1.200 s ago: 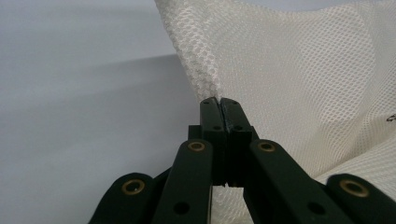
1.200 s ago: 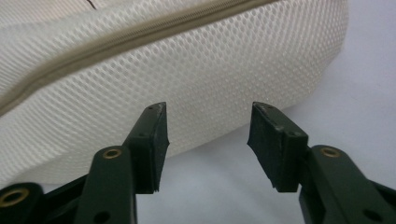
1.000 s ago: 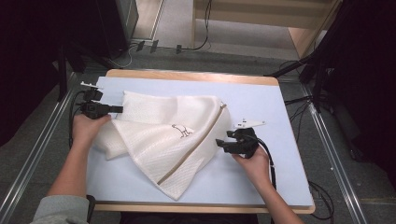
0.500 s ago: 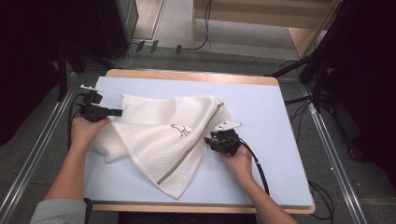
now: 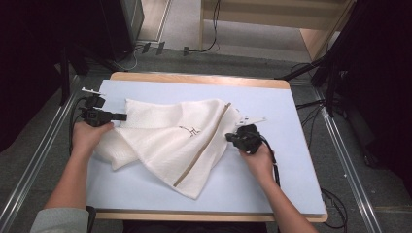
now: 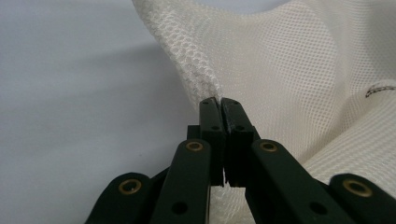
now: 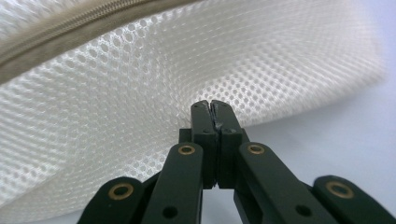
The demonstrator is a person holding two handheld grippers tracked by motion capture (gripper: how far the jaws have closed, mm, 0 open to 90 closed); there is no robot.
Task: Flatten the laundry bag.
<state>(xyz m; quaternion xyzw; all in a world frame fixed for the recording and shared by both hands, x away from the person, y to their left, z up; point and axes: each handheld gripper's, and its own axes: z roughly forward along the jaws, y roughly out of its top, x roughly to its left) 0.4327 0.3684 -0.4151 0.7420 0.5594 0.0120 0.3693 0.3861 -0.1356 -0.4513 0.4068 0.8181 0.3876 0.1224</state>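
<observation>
pale blue surface (image 5: pixel 272 104) with a wooden rim; cables on the grey floor at the frame's top. mid-frame lies a crumpled white mesh bag (image 5: pixel 165 141) with a tan zipper (image 5: pixel 204 145). left tool (image 5: pixel 120 116) clenched on its upper-left edge; right tool (image 5: pixel 228 138), just closed, pinches its right edge.

The high view looks forward and down on my table (image 5: pixel 272 104) from above my side, taking in both my forearms. My left gripper view sits very close along its jaws, facing the white mesh cloth (image 6: pixel 299 60), and my right gripper view looks along its jaws at what seems the same cloth by its zipper (image 7: pixel 70 35). All three views share that cloth.
</observation>
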